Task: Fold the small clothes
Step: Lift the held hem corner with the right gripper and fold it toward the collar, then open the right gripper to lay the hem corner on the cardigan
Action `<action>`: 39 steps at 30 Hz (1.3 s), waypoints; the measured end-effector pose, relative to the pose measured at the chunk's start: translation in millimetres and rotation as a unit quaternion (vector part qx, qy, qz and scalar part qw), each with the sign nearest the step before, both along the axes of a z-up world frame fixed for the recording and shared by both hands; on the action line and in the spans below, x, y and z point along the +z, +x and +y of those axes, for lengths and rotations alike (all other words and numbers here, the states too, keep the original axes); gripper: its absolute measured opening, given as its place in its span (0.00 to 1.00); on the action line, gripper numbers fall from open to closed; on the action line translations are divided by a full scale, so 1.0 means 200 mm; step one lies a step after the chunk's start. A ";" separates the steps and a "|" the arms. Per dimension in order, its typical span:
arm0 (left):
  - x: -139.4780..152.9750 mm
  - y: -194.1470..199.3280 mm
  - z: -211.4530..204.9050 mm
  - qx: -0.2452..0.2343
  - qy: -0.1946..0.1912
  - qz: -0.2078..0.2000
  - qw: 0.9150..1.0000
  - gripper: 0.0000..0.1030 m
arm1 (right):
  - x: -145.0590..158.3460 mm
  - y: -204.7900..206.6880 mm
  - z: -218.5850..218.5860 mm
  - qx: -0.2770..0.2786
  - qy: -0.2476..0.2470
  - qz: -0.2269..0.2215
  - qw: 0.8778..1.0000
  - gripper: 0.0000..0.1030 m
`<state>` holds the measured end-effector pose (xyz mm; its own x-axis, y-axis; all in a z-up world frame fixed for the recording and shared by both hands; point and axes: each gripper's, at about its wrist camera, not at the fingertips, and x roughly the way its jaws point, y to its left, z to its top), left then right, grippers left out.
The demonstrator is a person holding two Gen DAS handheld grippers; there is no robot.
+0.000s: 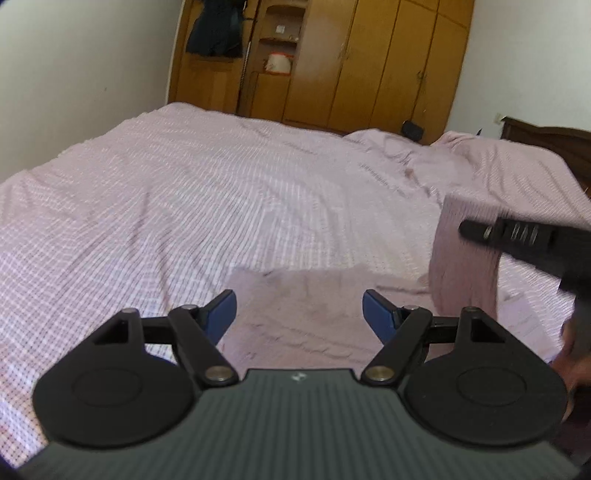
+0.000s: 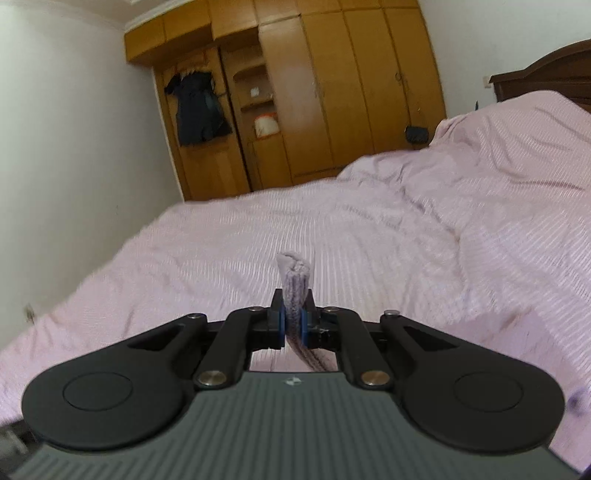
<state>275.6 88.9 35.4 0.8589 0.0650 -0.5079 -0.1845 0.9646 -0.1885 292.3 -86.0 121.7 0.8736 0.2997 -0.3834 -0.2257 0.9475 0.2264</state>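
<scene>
Small lilac garment (image 1: 465, 254) hangs above the bed (image 1: 184, 206), pinched between the clenched fingers of the right gripper (image 2: 293, 325). Left gripper (image 1: 299, 314), fingers spread and empty, should probably catch the free hanging edge before the cloth is laid flat.

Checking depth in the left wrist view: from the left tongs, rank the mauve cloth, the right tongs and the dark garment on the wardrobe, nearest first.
1. mauve cloth, on the bed between the left tongs.
2. right tongs, to the right, gripping a raised part of the cloth.
3. dark garment, far back left on the wardrobe.
</scene>
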 end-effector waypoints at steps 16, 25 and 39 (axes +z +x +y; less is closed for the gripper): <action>-0.14 0.03 0.20 0.031 0.002 0.040 0.999 0.74 | -0.50 -0.02 0.21 0.048 0.009 0.015 0.999 0.08; -0.15 0.03 0.17 0.022 0.007 0.044 0.999 0.74 | -0.64 -0.01 0.28 0.075 0.008 0.074 0.994 0.09; -0.19 0.04 0.17 0.016 0.009 0.051 0.999 0.76 | -0.70 -0.03 0.26 0.082 0.028 0.092 0.992 0.71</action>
<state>283.5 123.3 -2.7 0.7999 0.1013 -0.5916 -0.2329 0.9608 -0.1503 286.6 -34.9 -18.4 0.7284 0.4572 -0.5103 -0.3262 0.8864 0.3285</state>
